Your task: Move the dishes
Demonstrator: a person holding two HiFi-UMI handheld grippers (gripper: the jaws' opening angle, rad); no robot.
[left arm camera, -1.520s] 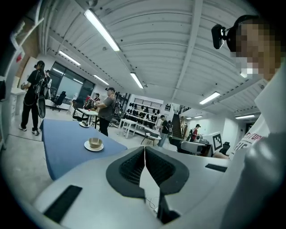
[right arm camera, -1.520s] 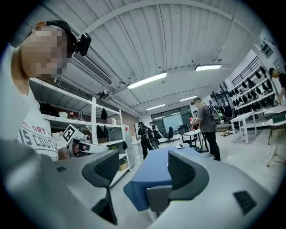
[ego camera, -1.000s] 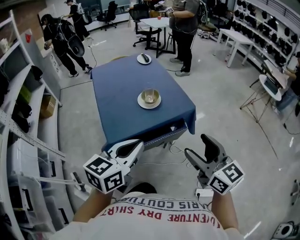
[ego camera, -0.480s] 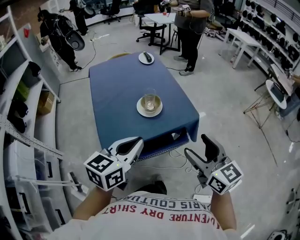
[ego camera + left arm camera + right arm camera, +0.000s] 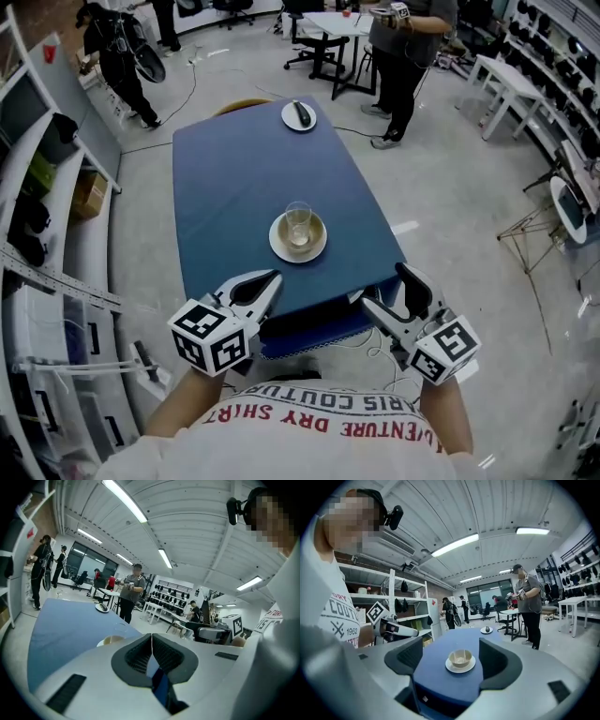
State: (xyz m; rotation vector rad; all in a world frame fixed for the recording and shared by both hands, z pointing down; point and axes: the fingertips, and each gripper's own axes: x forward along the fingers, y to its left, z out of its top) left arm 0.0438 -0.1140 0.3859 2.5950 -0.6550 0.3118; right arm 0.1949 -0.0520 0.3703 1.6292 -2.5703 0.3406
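Blue-clothed table [image 5: 234, 178] ran up the middle of the head view in an open workroom, with shelving [image 5: 42, 225] down the left edge and bystanders [image 5: 408, 47] along the top. The near dish, a saucer [image 5: 298, 246] carrying a vessel [image 5: 298, 223], sat just below the table's centre. A second plate [image 5: 298, 115] lay at the far end. Both were well apart from the grippers, which hung over the near table edge at the bottom of the frame.

Left gripper [image 5: 267, 281] had its jaws pressed together on nothing, and was judged idle. Right gripper [image 5: 387, 289] had just been opening its jaws. They stood wide with nothing gripped, and its own view framed the distant saucer between them, judged as lining up for a take.

The vessel read as clear glass from above but as a pale bowl in the right gripper view, so this was not settled. The dark item [image 5: 300, 113] on the far plate was too small to identify. The left gripper's own body hid most of the saucer in its view.
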